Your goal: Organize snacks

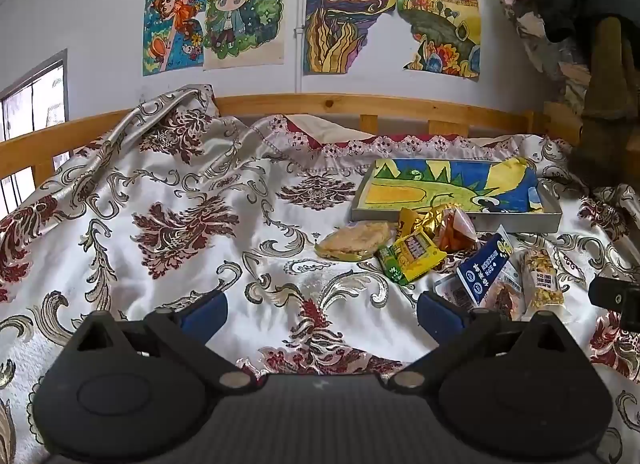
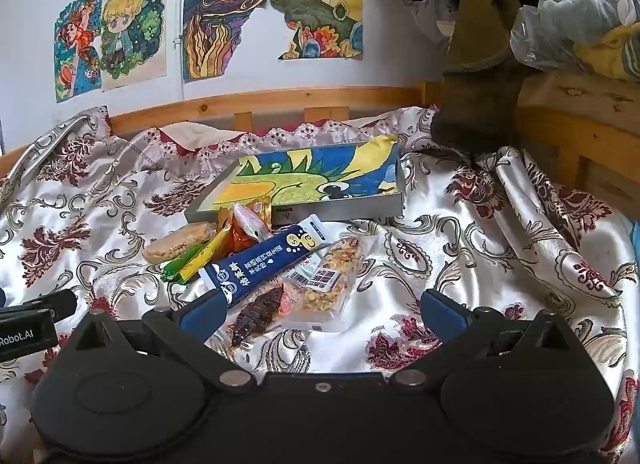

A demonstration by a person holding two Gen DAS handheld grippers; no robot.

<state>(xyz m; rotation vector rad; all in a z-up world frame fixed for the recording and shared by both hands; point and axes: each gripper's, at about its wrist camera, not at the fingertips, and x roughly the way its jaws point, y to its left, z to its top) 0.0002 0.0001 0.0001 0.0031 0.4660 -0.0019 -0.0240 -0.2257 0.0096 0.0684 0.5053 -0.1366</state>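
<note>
- "Robot.AI" in white on the black left gripper [image 2: 26, 338]
- Chinese print on the dark blue packet [image 2: 260, 260], too small to read

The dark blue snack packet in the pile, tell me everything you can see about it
The dark blue packet is a long, flat sachet, glossy like plastic film, with white Chinese lettering, round logos and a white end printed with a yellow cartoon face. It looks sealed and full. It lies slanted on top of the pile on the patterned bedspread, overlapping the clear-wrapped nut bar and the dark dried snack. The right gripper is open just in front of it; whether its left finger touches the packet's near end is unclear.
</note>
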